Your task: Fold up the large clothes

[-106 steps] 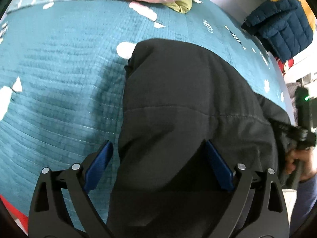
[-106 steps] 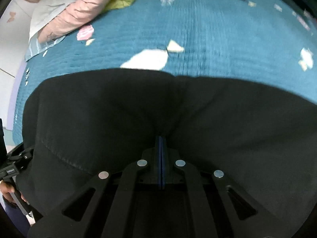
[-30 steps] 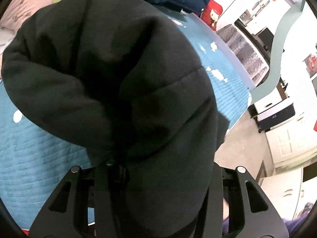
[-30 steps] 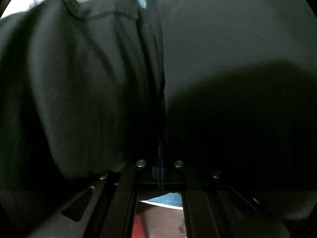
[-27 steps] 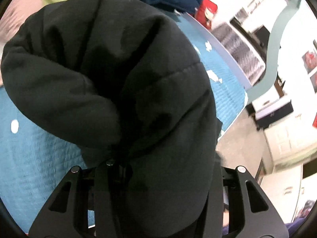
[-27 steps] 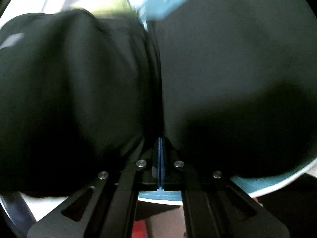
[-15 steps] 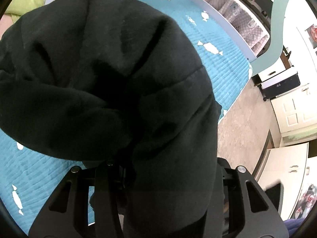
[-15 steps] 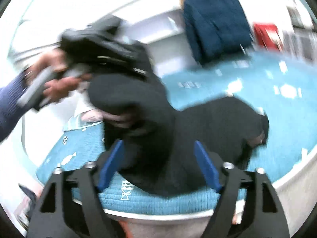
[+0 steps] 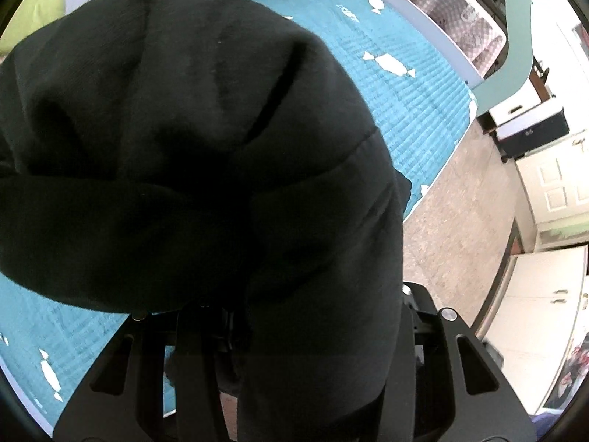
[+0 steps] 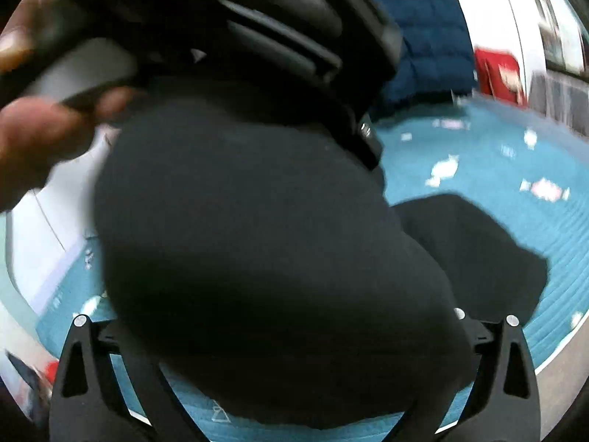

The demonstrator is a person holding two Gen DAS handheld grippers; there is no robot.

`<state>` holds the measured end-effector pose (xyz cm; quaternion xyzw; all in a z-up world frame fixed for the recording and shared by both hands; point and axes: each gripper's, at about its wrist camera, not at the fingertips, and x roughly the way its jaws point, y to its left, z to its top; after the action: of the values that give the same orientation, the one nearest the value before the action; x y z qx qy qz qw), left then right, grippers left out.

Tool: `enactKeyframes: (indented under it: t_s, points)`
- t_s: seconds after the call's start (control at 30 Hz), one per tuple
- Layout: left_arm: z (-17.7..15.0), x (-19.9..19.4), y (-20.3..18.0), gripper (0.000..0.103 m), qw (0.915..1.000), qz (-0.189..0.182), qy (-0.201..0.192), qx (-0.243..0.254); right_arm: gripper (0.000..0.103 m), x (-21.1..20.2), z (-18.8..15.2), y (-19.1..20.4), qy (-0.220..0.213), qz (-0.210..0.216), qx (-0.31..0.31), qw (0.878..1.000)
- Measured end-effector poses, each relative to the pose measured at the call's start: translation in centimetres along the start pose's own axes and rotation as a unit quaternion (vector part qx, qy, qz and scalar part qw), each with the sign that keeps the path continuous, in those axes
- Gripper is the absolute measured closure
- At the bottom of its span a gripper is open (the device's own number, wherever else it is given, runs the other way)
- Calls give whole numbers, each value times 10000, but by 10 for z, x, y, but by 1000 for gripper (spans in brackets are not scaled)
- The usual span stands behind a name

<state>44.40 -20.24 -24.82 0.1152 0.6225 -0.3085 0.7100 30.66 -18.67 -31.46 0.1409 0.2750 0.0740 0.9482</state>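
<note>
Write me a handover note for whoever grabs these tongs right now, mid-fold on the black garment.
Left tongs: clamped on a bunched fold of the black garment, holding it up over the teal bed cover; the pads are buried in cloth.
Right tongs: open wide and gripping nothing; the garment hangs in front of them.
Garment: mostly lifted and bunched; one part lies on the bed cover near the edge. A navy puffer jacket sits at the far side of the bed.
Done: one end gathered and raised.
Left: regrip with the right tongs, lay the garment flat, finish the fold.
</note>
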Motion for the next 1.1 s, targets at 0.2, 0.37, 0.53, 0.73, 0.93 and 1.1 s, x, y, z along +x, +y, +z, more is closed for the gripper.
enactKeyframes:
  t_s: [0.2,0.37,0.53,0.73,0.93,1.1]
  points:
    - [21,-3,-13,59,9990,-44,-397,183,54,1,11,-58,-110,-2,858,9963]
    - [23,-17,-28,50,9935,-419,-924,509,56,-4,21,-98,-140,-31,1209,9926]
    - [22,-33,-33,34,9855,-591,-1436,687,58,-11,20,-145,-136,-171,1767,9840]
    - [38,-3,2,34,9903,-124,-1366,212,59,-10,17,-206,-30,-331,2506,9675]
    - [48,57,3,26,9931,506,-961,436,56,-10,-4,-253,275,50,3323,9427]
    - [54,68,3,18,9906,935,-930,365,52,-45,11,-259,489,322,3341,9407]
